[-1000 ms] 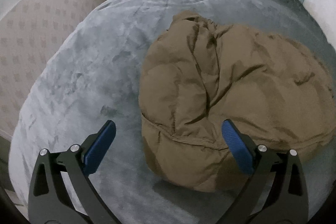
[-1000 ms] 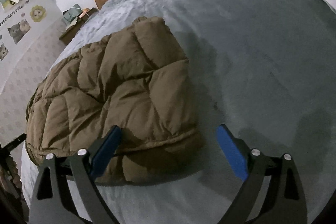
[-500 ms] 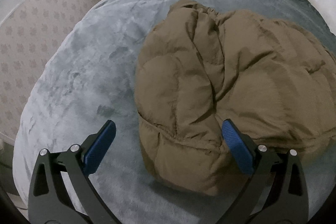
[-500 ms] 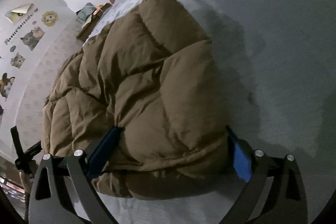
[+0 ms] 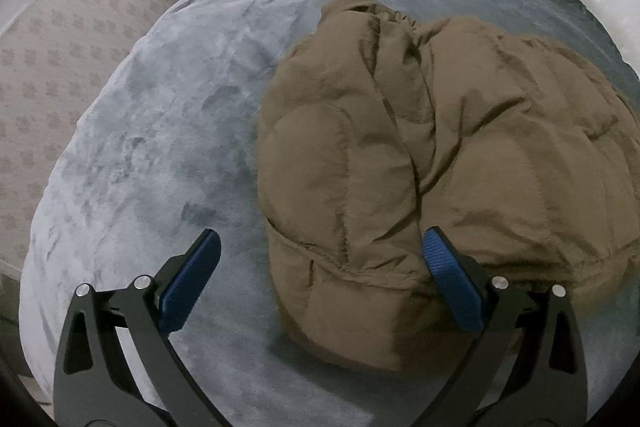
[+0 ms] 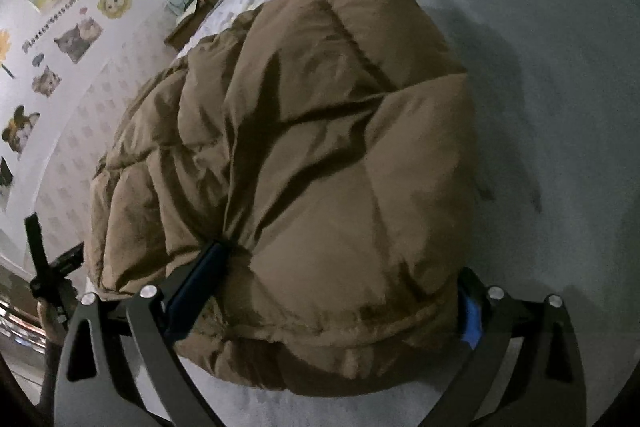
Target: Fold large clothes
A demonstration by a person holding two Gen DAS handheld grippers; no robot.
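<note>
Brown puffer jacket [image 5: 420, 155] bundled on grey blanket [image 5: 168, 131], left gripper [image 5: 320, 263] wide open at its 6 o'clock edge, right gripper [image 6: 340, 291] spread wide, straddling the hem, only right view showing cat stickers [image 6: 76, 39] at 9 o'clock

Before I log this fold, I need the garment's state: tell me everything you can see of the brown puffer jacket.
The brown puffer jacket is a matte, quilted, puffy garment, bundled into a thick wrinkled mound with a stitched hem band at its near edge. It lies on the grey plush blanket. The open right tool straddles its near corner, fingers pressing the padding; the open left tool brackets its other corner, one finger against the fabric.
</note>
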